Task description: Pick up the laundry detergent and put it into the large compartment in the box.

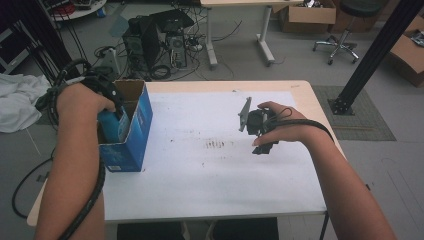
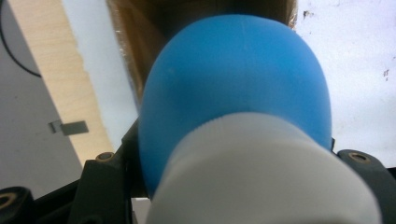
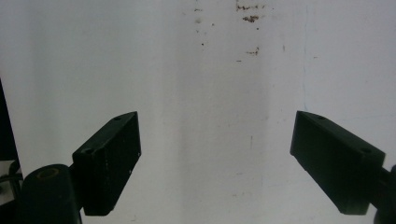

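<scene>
My left tool [image 1: 107, 107] is down in the open top of the blue cardboard box [image 1: 135, 131] standing at the left edge of the surface [image 1: 210, 185], my left hand [image 1: 80, 102] over it. In the left gripper view its jaws pinch a smooth, rounded blue bulb with a white ribbed collar [image 2: 243, 116]; the brown cardboard wall of the box rises right behind it. What else lies in the box I cannot tell.

My right tool [image 3: 215, 163] hangs over the middle-right of the surface, jaws spread wide with nothing between them, my right hand [image 1: 285, 125] wrapped round it. Under it the white sheet is matte, flecked with brown specks and smudges [image 1: 215, 145].

Beyond the far edge: a black computer tower [image 1: 150, 42] in tangled cables, a rolling stool [image 1: 345, 30], and a white cloth [image 1: 17, 100] at the left.
</scene>
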